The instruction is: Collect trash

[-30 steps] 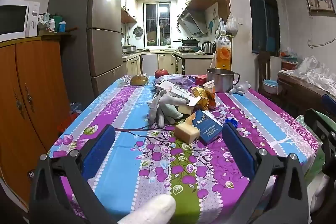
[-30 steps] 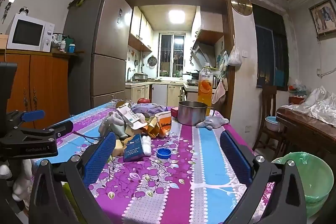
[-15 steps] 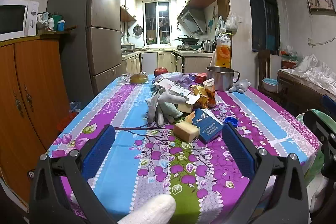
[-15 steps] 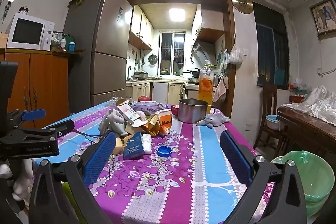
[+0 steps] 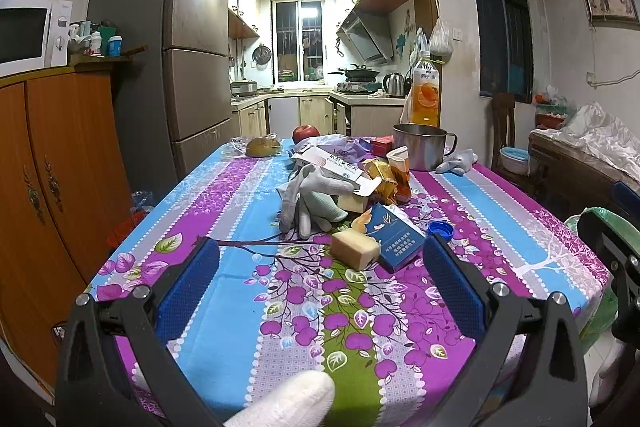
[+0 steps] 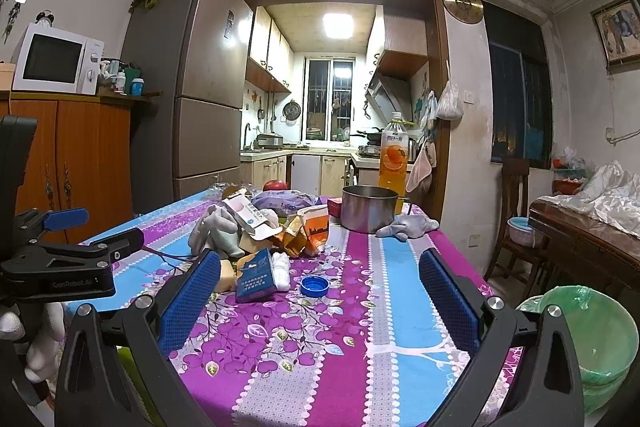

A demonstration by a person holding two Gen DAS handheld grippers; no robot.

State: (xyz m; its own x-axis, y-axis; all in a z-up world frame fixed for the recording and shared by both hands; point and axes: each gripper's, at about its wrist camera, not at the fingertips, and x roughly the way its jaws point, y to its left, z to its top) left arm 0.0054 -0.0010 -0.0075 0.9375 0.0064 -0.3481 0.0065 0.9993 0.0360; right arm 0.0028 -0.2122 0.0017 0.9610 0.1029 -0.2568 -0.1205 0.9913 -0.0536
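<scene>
Presently both grippers hover over the near counter [image 5: 224,299] edge: left gripper [image 5: 320,267] and right gripper [image 6: 320,279], jaws spread wide, empty. Trash pile [image 5: 352,195] mid-counter; blue carton [image 5: 396,237] lies flat, long axis running diagonally toward the near right. Blue cap [image 6: 314,285] beside it.

"GenRobot.AI" on left gripper [image 6: 318,281]

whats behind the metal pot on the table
Behind the metal pot stands a tall orange drink bottle; its lower part is hidden by the pot. A small red box sits at the pot's left side. The tabletop directly behind the pot cannot be seen.
</scene>
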